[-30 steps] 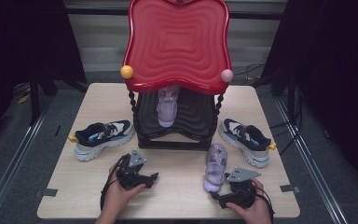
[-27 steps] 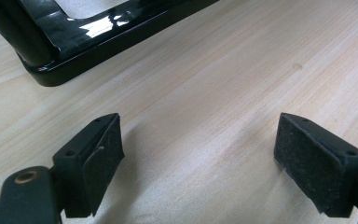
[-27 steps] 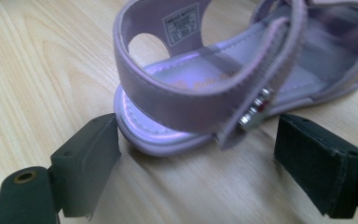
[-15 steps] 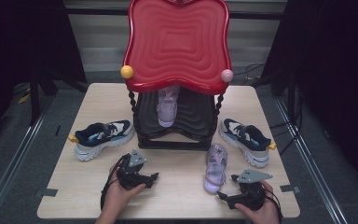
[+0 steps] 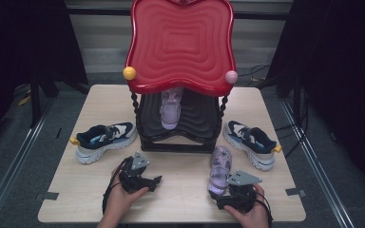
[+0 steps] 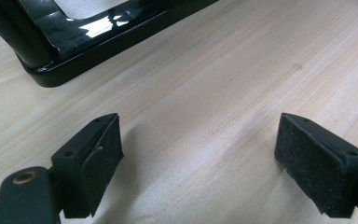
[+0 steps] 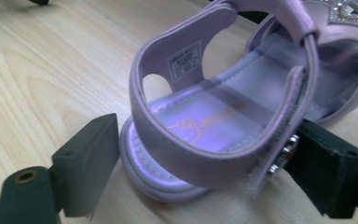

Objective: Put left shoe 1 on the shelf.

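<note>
Studio/lab setup: black curtains (image 5: 24, 42), lone wood table (image 5: 185, 199).

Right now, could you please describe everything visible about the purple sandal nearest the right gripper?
The purple sandal looks like glossy lilac faux leather, with a heel strap, a printed insole and rhinestone trim. It lies flat on the wooden table, heel toward the person, in front of the black rack. The right gripper straddles its heel; contact is unclear.

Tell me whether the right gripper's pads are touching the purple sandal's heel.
Cannot tell. In the right gripper view the right gripper straddles the purple sandal heel; the left pad stands just beside the sole, and the right pad's edge is hidden behind the strap.
</note>
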`<state>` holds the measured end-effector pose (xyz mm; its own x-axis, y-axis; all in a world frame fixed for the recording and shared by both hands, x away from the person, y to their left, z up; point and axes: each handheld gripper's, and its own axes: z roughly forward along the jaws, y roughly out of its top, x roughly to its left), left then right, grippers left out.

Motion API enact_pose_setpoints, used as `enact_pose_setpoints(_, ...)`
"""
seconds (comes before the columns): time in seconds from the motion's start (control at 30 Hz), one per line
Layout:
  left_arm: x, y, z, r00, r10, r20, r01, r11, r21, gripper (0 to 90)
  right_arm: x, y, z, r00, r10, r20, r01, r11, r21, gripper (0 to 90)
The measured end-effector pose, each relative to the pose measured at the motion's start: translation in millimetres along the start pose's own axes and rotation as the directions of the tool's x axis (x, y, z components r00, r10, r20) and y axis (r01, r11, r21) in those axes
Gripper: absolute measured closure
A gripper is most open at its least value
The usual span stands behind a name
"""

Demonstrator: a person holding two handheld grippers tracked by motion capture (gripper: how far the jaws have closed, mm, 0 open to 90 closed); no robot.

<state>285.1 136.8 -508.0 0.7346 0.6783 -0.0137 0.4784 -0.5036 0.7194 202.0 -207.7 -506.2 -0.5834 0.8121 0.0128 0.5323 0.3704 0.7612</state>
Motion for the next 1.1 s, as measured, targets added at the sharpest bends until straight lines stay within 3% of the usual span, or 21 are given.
enact_pose_setpoints(0.17,0.0,0.0,0.0,1.0000,0.001,0.001,-0.001,1.0000,0.000,14.5,-3.7,-1.4,-4.1,0.9983,0.047,-0.033,-0.047,0.999,0.014,18.9)
enact_pose_setpoints(0.33,0.1,0.1,0.1,1.0000,0.001,0.001,-0.001,1.0000,0.000,14.4,-10.7,-6.6,-12.8,0.9967,0.049,-0.065,-0.048,0.999,0.013,24.3)
enact_pose_setpoints(0.53,-0.2,0.1,0.3,1.0000,-0.004,0.003,0.004,1.0000,-0.001,14.4,-12.5,-10.9,-20.5,0.9980,0.034,-0.053,-0.034,0.999,0.007,28.5)
enact_pose_setpoints(0.73,-0.2,0.2,0.6,1.0000,-0.004,0.003,0.004,1.0000,-0.002,14.3,-4.0,-8.0,-14.2,0.9993,0.031,-0.019,-0.032,0.999,-0.005,13.5)
enact_pose_setpoints(1.0,-0.2,0.2,0.6,1.0000,-0.004,0.003,0.004,1.0000,-0.002,14.3,1.1,-1.4,-0.6,0.9992,0.012,0.038,-0.012,1.000,0.014,14.6)
enact_pose_setpoints(1.1,-0.2,0.3,0.6,1.0000,-0.004,0.003,0.004,1.0000,-0.002,14.2,-1.6,-1.7,-2.7,0.9990,0.039,0.021,-0.040,0.999,0.026,16.1)
